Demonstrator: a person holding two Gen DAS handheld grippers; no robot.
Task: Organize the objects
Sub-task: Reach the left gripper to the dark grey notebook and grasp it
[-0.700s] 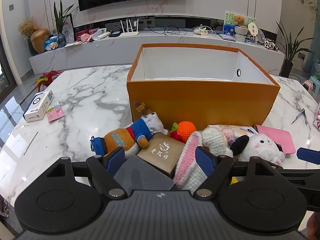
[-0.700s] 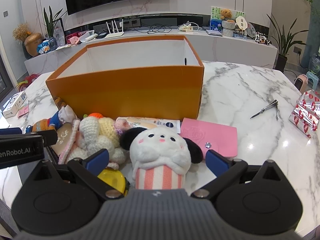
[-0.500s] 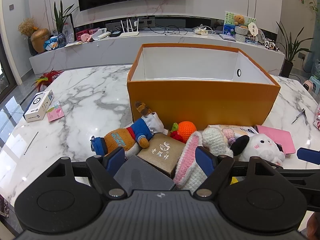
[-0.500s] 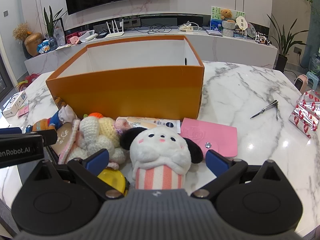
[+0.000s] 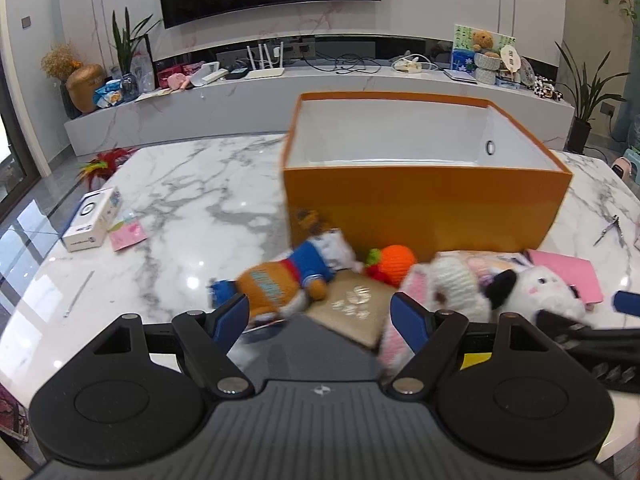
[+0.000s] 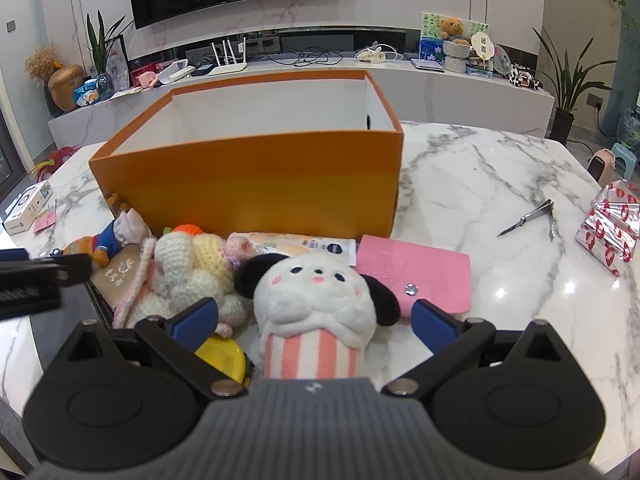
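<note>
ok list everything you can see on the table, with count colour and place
box: 1, orange, white inside, table centre
dog plush: 1, white, black ears, striped base, between right fingers
crochet bunny: 1, cream and pink, left of dog plush
bear doll: 1, brown, blue top, box's left corner
crochet orange: 1, orange, against box front
pink pouch: 1, right of dog plush
tan booklet: 1, between bear doll and bunny
clippers: 1, silver, right side
left gripper: open
right gripper: open
</note>
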